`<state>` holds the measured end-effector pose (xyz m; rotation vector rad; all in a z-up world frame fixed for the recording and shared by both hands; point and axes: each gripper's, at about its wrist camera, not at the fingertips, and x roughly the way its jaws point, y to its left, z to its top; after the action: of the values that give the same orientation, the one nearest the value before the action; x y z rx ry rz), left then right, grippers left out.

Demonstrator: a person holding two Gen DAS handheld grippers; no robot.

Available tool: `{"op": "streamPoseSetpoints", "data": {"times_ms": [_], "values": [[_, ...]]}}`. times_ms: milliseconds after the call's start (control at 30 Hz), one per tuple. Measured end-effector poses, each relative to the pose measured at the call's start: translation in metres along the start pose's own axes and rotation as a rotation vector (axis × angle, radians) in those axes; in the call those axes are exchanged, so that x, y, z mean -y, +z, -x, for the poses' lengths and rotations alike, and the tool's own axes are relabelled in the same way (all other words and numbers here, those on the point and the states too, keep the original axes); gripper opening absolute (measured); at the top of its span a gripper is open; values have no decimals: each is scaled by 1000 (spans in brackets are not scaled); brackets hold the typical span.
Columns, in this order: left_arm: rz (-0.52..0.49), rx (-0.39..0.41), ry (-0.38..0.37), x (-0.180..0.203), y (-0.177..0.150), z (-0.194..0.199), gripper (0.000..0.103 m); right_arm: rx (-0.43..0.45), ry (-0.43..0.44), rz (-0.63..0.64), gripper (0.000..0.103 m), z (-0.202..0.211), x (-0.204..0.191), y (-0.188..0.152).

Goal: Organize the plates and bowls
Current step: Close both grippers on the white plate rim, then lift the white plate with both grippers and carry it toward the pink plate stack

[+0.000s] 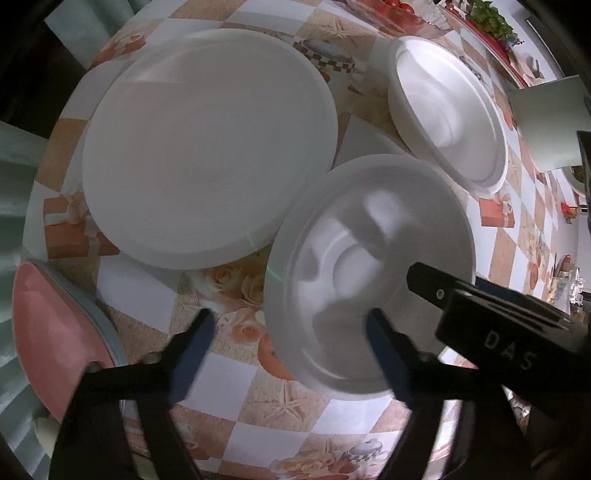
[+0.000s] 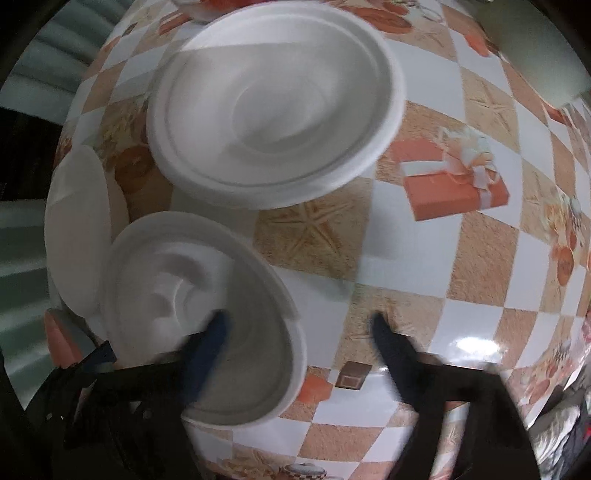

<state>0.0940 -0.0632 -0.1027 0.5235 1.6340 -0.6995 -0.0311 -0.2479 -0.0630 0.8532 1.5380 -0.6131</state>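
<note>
A large white plate (image 1: 207,147) lies on the patterned tablecloth, upper left in the left wrist view. A white bowl (image 1: 369,273) sits just right of it; another white bowl (image 1: 447,110) stands farther back. My left gripper (image 1: 290,332) is open, its right finger over the near bowl's rim, its left finger over the cloth. The right gripper's black body (image 1: 491,317) reaches in from the right. In the right wrist view my right gripper (image 2: 299,328) is open, left finger inside the near bowl (image 2: 177,295), right finger over the cloth. The far bowl (image 2: 273,107) is above; the plate's edge (image 2: 77,229) is at left.
A pink plate (image 1: 55,332) with a blue rim lies at the table's left edge. A pale box (image 1: 546,122) stands at the right. A tray with red and green food (image 1: 480,18) is at the back. The table's edge and grey-green curtains lie to the left.
</note>
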Motion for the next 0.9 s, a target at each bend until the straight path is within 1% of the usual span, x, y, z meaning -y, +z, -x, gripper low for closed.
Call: {"op": "streamPoseSetpoints", "data": {"times_ms": [33, 67, 100, 133, 167, 200, 267, 367, 500, 633, 767, 833, 900], "values": [[0, -5, -2, 0, 0, -2, 70, -11, 20, -2, 40, -3, -2, 1], [0, -10, -8, 0, 1, -4, 60, -18, 37, -9, 30, -7, -2, -1], [-2, -18, -11, 0, 1, -7, 48, -23, 44, -18, 28, -9, -1, -2], [-9, -25, -6, 0, 2, -11, 43, -22, 47, -19, 28, -10, -1, -2], [-21, -25, -1, 0, 1, -12, 37, -26, 51, -18, 21, -12, -2, -3], [-41, -9, 3, 3, 1, -11, 34, -31, 70, -20, 19, -14, -1, -5], [-99, -5, 8, 7, -2, -11, 27, -35, 83, -29, 19, -15, 1, -13], [-179, -3, 34, 18, -12, -11, 27, -40, 80, -38, 19, -18, 6, -22], [-267, -30, 32, 28, -34, -14, 27, -54, 73, -37, 19, -22, 11, -47], [-392, -57, 53, 38, -72, -18, 28, -85, 73, -47, 19, -29, 16, -84], [-463, -96, 55, 38, -105, -23, 28, -120, 85, -89, 19, -40, 17, -124], [-496, -110, 51, 37, -122, -26, 28, -122, 85, -101, 19, -43, 16, -141], [-519, -116, 48, 36, -131, -29, 29, -116, 83, -112, 19, -46, 14, -157]]}}
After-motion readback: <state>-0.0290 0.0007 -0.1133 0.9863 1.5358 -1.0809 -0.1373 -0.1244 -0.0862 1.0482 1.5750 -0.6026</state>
